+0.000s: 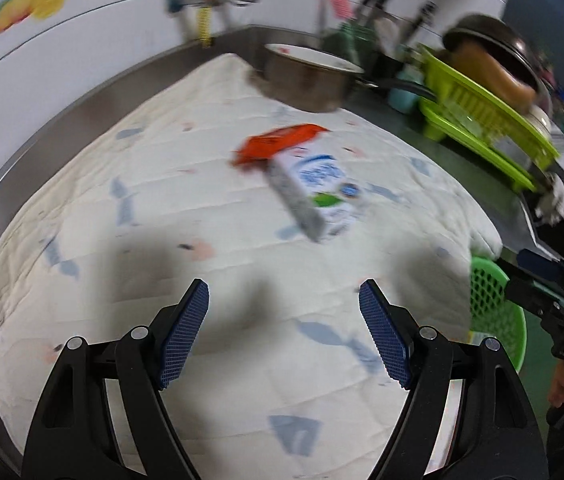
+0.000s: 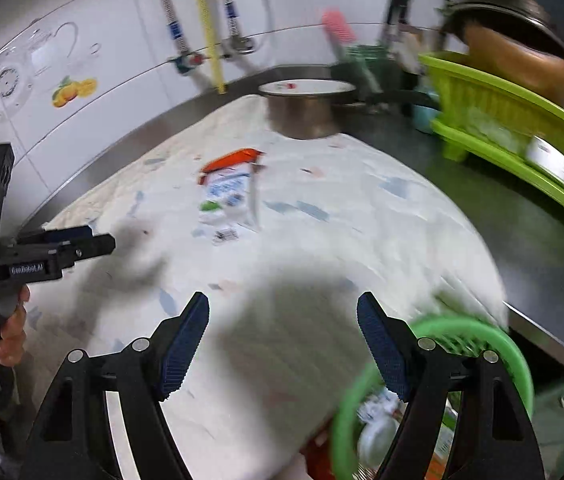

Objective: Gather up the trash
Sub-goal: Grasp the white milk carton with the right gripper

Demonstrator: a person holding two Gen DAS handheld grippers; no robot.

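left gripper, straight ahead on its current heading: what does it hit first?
Probably the bare white cloth. The left gripper is open and empty, angled down at it. The milk carton and orange wrapper lie further on, slightly right of centre. Depth is unclear through blur.

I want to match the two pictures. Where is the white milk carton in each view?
Left wrist view: white milk carton lies right of centre on the cloth, below the orange wrapper.
Right wrist view: carton lies left of centre.
Shared landmark: the steel pot behind it.
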